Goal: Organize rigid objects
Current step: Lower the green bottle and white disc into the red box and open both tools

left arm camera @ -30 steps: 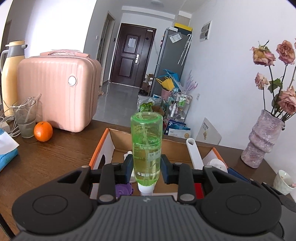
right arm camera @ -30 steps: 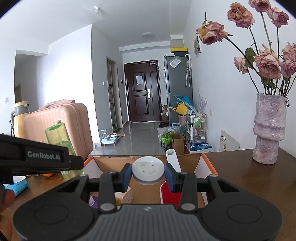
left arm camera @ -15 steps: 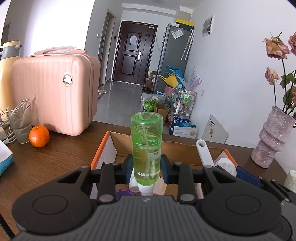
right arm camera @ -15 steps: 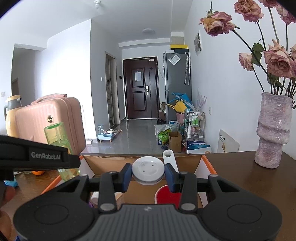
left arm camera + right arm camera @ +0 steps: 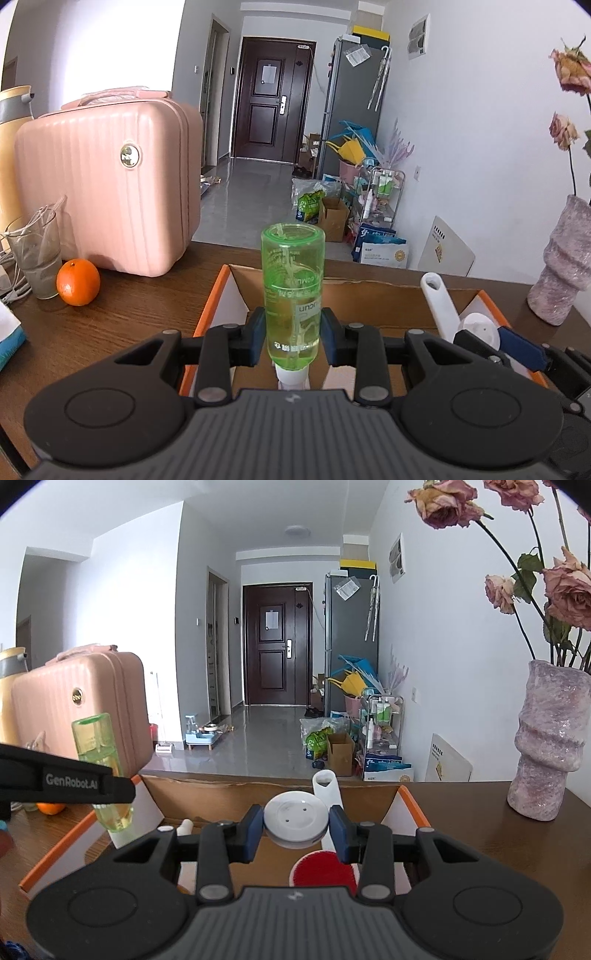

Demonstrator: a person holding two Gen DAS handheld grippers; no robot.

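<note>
Above the cardboard box (image 5: pixel 236 291), the left gripper (image 5: pixel 293 338) is clamping a green bottle (image 5: pixel 291 291) cap-down, long axis upright, while the right gripper (image 5: pixel 295 829) is pinching a white round disc (image 5: pixel 295 819) over the box's right half; both loads are hanging directly over the open interior, so lowering likely comes next.

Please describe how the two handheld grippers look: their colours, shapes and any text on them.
Both grippers, left and right, have black bodies with two round discs, ribbed grey centres and black linkage arms with silver pins, ending in dark blue pads. In the right wrist view, the left gripper's side reads "GenRobot.AI" in white.
</note>
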